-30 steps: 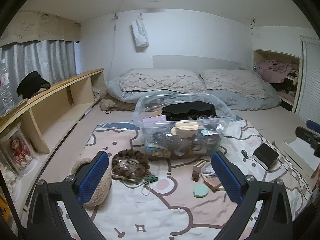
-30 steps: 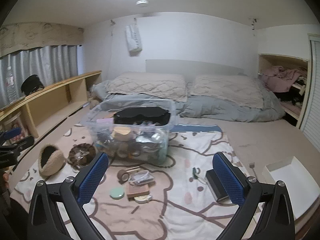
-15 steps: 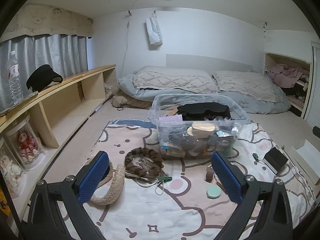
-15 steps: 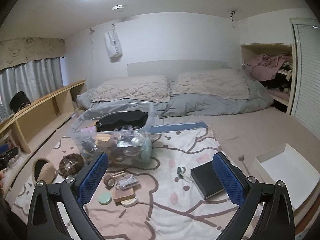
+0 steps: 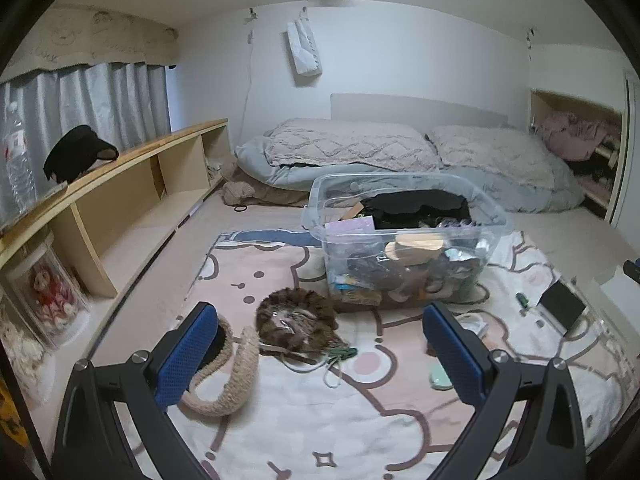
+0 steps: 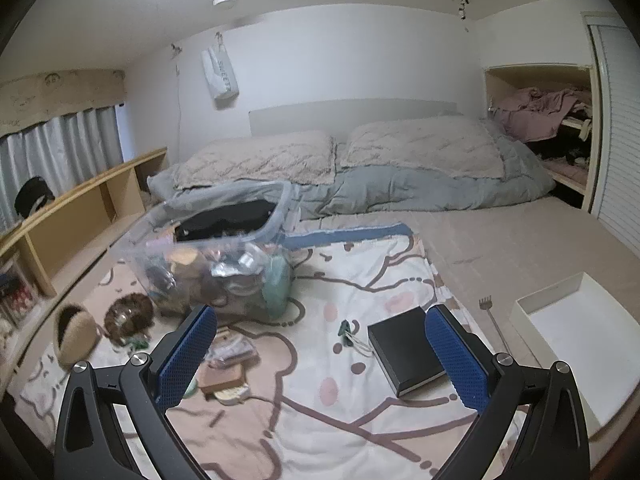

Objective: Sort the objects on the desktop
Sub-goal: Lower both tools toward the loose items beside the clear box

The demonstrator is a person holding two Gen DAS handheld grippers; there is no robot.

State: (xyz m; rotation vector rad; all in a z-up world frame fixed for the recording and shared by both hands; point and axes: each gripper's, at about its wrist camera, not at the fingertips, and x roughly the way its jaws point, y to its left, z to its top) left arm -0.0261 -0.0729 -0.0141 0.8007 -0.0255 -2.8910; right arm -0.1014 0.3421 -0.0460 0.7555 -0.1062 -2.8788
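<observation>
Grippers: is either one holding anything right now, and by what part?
Nothing is held. The left gripper and right gripper are both open, with only the blanket between their fingers.

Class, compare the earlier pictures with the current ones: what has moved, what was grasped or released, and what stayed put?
Only the views shift. The left gripper has swung left toward the fuzzy tan pouch; the right gripper has swung right toward the black box and white tray. Both stay open and empty. The clear bin hasn't moved.
</observation>
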